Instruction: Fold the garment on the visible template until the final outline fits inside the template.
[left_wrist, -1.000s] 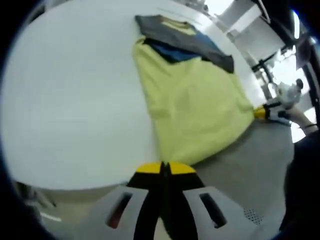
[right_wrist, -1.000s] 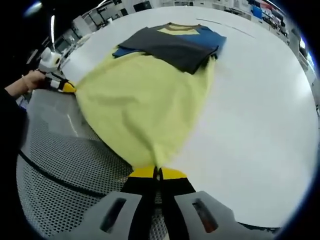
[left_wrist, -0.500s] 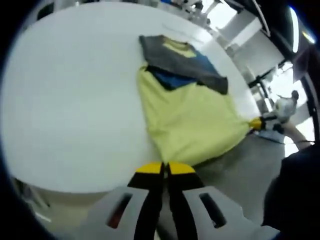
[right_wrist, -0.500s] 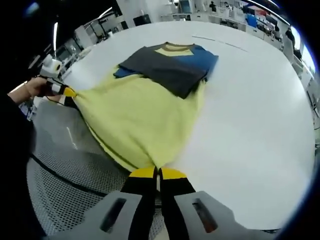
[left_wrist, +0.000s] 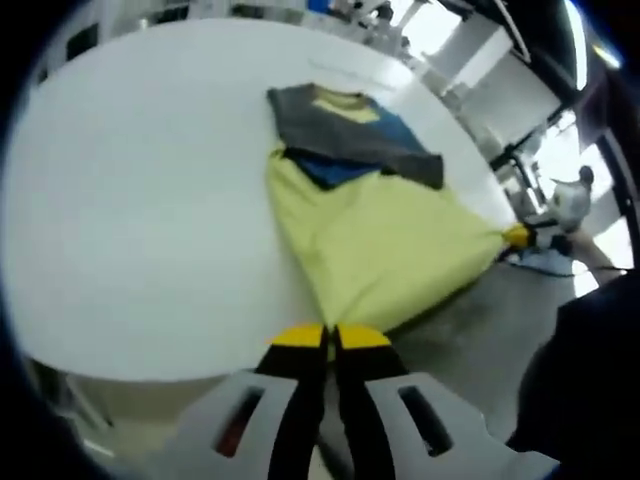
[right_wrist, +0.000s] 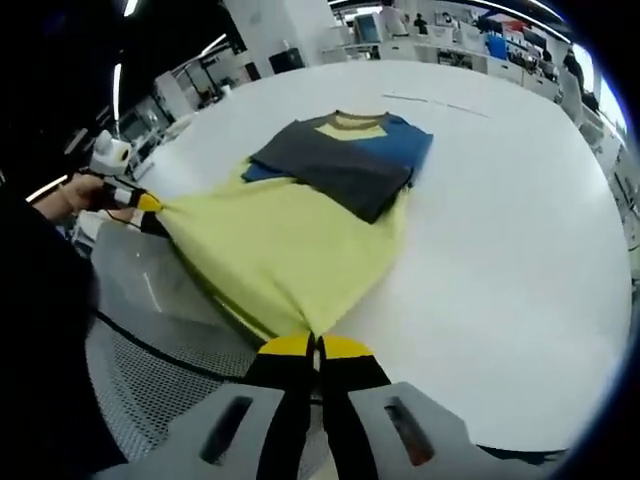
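In the left gripper view, the left gripper is seen at six o'clock, its yellow-tipped jaws pressed together on one corner of the yellow garment. From that pinch the cloth is drawn tight up toward twelve o'clock and out toward three o'clock, where its other corner is held by the right gripper, a person's hand being seen just behind it. The nearest stretch of the cloth is held past the edge of the white table, over a grey floor. At the far end, around twelve o'clock, the garment's folded upper part is laid flat on the table, grey and blue panels with a yellow neckline being shown.

In the right gripper view, the right gripper is seen at six o'clock, its jaws closed on the near corner of the yellow garment. At nine o'clock the left gripper is seen clamped on the opposite corner, a hand being wrapped around it. A perforated grey surface is seen under the near hem at seven o'clock. The folded upper part is seen at twelve o'clock on the white table. No template outline can be made out on the table.
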